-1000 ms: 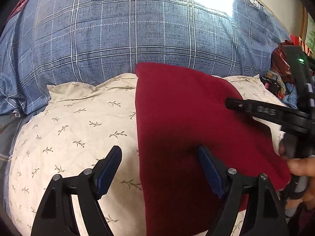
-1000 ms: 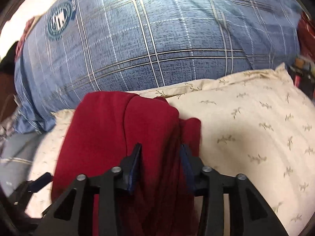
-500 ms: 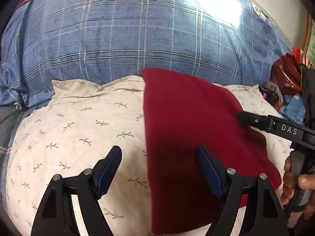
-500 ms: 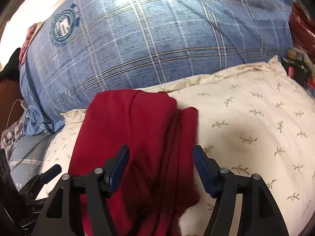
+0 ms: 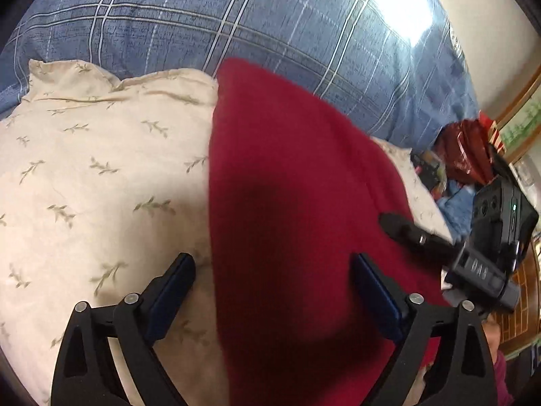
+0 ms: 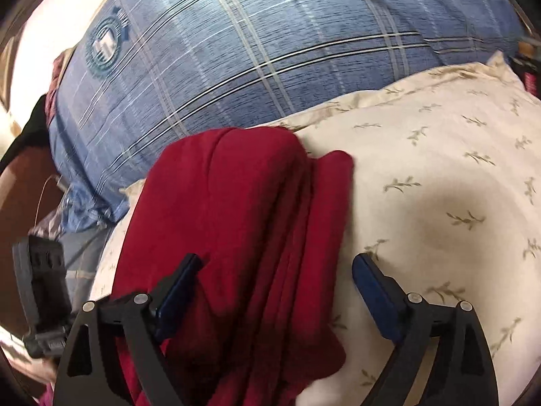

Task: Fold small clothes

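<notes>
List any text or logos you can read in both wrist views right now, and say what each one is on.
"DAS": white letters on the black finger of the right gripper, seen in the left wrist view.
Round crest on the blue plaid bedding: it carries an emblem with ring lettering too blurred to read.
Second print at the bedding's right edge: washed out, unreadable.
No text on the red garment or the leaf-print pillow.

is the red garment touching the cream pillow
Touching. The right wrist view shows the folded red garment lying flat on the cream pillow, no gap.
</notes>
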Demonstrator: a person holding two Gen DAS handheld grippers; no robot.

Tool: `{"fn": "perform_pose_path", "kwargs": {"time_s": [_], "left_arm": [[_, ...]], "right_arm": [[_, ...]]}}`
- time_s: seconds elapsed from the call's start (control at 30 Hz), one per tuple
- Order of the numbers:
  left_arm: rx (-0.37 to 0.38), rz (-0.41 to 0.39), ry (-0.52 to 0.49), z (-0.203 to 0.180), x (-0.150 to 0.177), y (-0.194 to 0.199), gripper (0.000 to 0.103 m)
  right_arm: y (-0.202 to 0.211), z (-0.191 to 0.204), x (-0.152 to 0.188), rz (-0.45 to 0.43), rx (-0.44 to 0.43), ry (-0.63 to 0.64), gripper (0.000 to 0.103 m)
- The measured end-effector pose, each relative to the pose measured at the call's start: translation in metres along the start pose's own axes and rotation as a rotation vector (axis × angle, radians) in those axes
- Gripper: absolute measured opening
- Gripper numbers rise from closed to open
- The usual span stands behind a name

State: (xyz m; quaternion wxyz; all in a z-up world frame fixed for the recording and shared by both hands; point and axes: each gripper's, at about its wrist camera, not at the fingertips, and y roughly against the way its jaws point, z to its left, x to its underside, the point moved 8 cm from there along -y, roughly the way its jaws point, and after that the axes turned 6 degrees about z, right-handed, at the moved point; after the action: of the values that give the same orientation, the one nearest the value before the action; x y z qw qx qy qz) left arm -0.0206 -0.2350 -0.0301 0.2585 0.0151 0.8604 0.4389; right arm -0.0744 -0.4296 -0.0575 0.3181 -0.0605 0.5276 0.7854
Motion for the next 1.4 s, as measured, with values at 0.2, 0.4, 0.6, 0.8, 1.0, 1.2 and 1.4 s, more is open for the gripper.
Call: {"fn": "perform_pose_path", "kwargs": {"time_s": [0.2,0.4,0.6,0.8,1.0,1.2,1.4], "left_arm": [[0.017,0.015,-0.054,-0.012,-0.003,0.002,0.053],[-0.003,-0.004,-0.074,-0.014,0.020,0.072,0.046],[-0.157,0.014,-0.014,0.015,0.076,0.107,0.050],[-0.315,-0.093,-0.046,0.023,0.100,0.128,0.063],[-0.285,-0.171,-0.099,-0.014,0.123,0.149,0.063],[-0.095,-0.124,-0.178,-0.044,0.153,0.150,0.063],[-0.060,0.021,-0.202,-0.046,0.174,0.100,0.061]], "right_arm": [[0.006,0.027,0.003,-0.030,0.003,0.071,0.047],[0.038,0.076,0.022,0.009,-0.113,0.087,0.046],[0.022,0.094,0.062,0.113,-0.124,0.053,0.054],[0.068,0.106,0.086,0.033,-0.095,0.090,0.054],[0.054,0.131,0.071,0.017,-0.033,0.168,0.051],[0.009,0.123,0.053,0.099,0.005,0.208,0.015],[0.003,0.109,0.046,0.051,0.092,0.250,0.009]]}}
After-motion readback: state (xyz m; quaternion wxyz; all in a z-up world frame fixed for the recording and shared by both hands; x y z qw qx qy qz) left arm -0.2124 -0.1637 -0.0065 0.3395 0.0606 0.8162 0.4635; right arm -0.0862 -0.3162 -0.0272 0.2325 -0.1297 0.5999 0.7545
